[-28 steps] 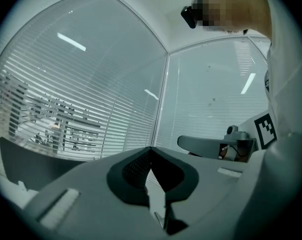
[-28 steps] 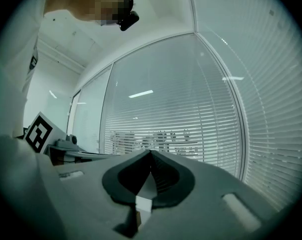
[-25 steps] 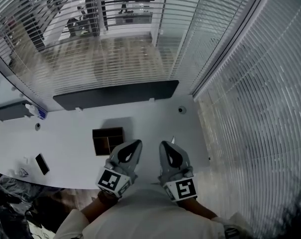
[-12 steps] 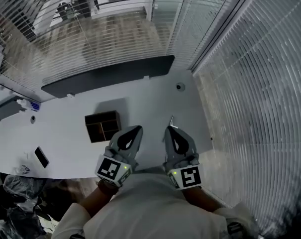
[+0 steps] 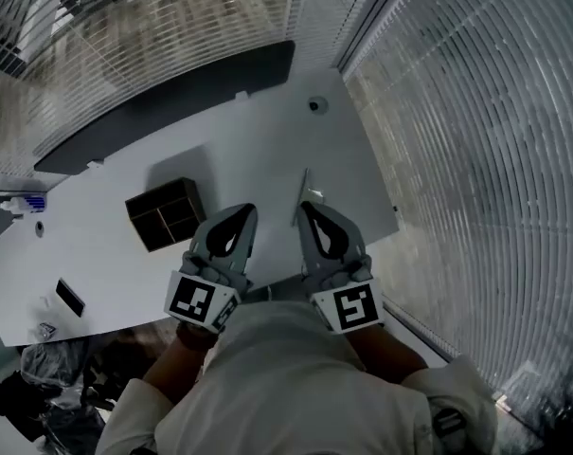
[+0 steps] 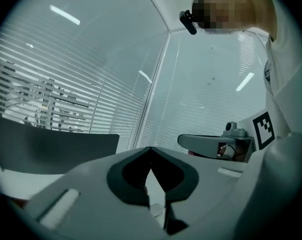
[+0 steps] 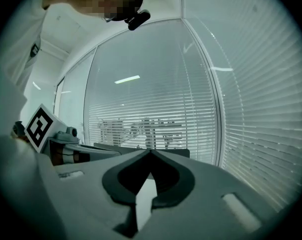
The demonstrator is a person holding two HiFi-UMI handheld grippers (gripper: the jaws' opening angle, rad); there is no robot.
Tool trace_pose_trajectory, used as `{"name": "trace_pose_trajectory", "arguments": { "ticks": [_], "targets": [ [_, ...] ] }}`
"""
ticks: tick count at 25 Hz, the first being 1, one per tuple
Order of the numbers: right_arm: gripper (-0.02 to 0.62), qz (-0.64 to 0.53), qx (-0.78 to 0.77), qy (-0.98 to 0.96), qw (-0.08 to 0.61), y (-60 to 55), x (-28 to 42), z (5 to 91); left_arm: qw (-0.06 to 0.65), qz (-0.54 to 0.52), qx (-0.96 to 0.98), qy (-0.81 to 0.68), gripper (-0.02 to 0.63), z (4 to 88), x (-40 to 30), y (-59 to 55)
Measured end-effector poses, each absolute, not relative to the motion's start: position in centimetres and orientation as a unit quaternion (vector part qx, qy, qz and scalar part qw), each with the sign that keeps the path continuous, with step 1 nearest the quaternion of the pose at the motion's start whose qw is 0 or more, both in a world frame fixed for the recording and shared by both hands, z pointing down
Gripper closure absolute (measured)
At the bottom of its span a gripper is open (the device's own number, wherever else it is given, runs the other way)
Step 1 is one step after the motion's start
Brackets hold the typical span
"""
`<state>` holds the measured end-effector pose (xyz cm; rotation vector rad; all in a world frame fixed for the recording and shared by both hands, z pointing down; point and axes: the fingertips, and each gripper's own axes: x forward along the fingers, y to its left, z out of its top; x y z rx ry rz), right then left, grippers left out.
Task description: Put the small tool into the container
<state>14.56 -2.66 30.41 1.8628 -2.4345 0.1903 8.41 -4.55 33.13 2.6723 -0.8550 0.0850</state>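
Observation:
A dark box container [image 5: 163, 213] with several compartments stands on the white table [image 5: 258, 150], left of the middle. A thin, pale small tool [image 5: 301, 195] lies on the table to its right. My left gripper [image 5: 245, 209] is shut and empty, just right of the container's near corner. My right gripper [image 5: 305, 207] is shut too, its tip close beside the near end of the tool. The left gripper view shows its jaws [image 6: 151, 150] closed on nothing, and the right gripper view shows the same [image 7: 151, 152]. Neither gripper view shows the tool or container.
A long dark panel [image 5: 163, 102] runs along the table's far edge. A small round object [image 5: 315, 105] sits at the far right corner, a black phone [image 5: 70, 297] at the near left. Glass walls with blinds [image 5: 475, 159] stand on the right.
The head view has swung, so the table now sits higher and tilted in it. More of the tool shows ahead of the right gripper. Both grippers stay shut.

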Motion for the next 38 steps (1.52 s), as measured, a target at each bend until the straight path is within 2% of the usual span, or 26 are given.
{"name": "trace_pose_trajectory", "arguments": {
  "ticks": [21,38],
  "targets": [
    [0.595,0.129,0.637,-0.754,0.094,-1.5,19.8,39.0,0.215,0.091,0.942,-0.243,0.604,42.1,14.5,-3.5],
    [0.595,0.163,0.64,-0.739,0.132,-0.7,22.7,46.6,0.229,0.13,0.938,-0.226,0.604,49.1,16.3,-3.3]
  ]
}}
